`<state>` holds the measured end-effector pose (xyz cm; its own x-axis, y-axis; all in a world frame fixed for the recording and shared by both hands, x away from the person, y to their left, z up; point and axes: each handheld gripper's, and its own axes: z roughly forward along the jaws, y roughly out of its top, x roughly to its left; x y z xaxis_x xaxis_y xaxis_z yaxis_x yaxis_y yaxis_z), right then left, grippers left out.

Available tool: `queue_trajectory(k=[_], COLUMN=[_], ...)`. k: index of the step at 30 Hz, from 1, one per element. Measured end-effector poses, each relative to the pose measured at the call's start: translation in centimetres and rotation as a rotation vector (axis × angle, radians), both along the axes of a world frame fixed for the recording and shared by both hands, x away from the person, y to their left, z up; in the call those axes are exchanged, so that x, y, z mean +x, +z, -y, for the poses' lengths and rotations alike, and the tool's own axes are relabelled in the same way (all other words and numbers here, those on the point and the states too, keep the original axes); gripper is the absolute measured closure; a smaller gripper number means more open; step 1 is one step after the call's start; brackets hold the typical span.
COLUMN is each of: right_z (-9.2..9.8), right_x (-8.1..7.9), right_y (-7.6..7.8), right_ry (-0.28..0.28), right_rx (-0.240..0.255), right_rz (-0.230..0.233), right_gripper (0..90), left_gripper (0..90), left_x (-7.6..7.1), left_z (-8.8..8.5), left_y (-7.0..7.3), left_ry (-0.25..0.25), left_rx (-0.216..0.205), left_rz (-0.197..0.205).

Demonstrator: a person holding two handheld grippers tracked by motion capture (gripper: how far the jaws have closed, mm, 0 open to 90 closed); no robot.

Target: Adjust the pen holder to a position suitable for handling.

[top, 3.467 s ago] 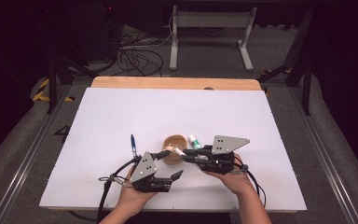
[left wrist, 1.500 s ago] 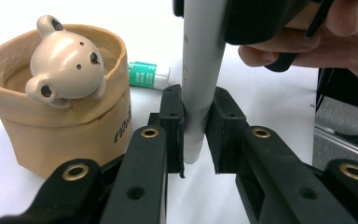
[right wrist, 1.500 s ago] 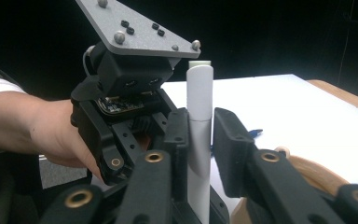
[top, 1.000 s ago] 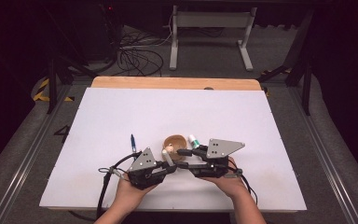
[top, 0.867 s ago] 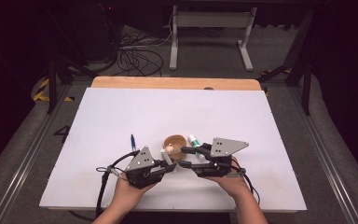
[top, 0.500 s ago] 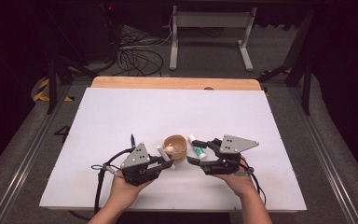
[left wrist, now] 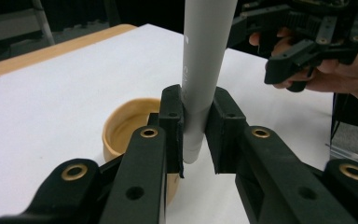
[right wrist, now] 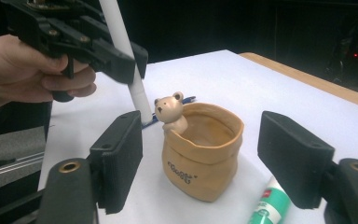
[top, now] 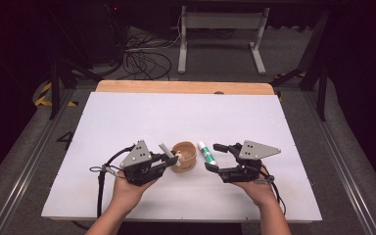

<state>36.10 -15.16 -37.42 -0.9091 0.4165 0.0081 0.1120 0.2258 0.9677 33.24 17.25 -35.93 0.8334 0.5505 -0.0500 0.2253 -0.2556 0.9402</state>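
left tongs [left wrist: 195, 135] clamping grey pen [left wrist: 204, 70], bear pot [right wrist: 200, 156] lettering illegible

Grey pen [left wrist: 204, 70] upright beside tan bear pot [right wrist: 200, 149], green-white tube [top: 206, 152] lying flat

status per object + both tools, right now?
left tool: shut on the grey pen
grey pen: gripped, off the table, beside the cup
bear cup: upright on the table, open top, looks empty
green-and-white marker: lying flat, right of the cup
blue pen: lying on the table behind the cup
right tool: open, jaws apart, holding nothing
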Motion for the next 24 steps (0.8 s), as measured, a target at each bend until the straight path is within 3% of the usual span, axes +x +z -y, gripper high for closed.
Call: queue_trajectory(k=[7,8,9,11,13,15,24], right_z=[0.6,0.6,0.6,0.6,0.6,0.6,0.6], right_x=[0.1,0.1,0.1,0.1,0.1,0.1,0.1], right_y=[0.0,0.0,0.0,0.0,0.0,0.1,0.0], right_ry=[-0.025,-0.028,-0.031,-0.037,-0.042,-0.045,-0.048], right_rx=[0.002,0.001,0.000,-0.004,-0.006,-0.006,-0.004], right_rz=[0.001,0.001,0.001,0.002,0.001,0.002,0.004], right_gripper=[30.3,30.3,30.3,30.3,30.3,30.4,30.6], left_gripper=[77.5,77.5,77.5,77.5,77.5,77.4,77.3], left_x=[0.8,0.8,1.0,1.4,1.9,2.3,3.8], left_z=[0.5,0.6,0.6,0.8,1.0,1.1,1.5], left_y=[1.1,1.2,1.3,1.4,1.3,1.1,0.3], left_ry=[-0.005,-0.007,0.000,0.003,0.019,0.026,0.071], left_rx=[-0.018,-0.029,-0.021,-0.020,-0.002,-0.007,0.010], left_rz=[0.012,-0.001,0.018,0.015,0.023,0.006,0.000])
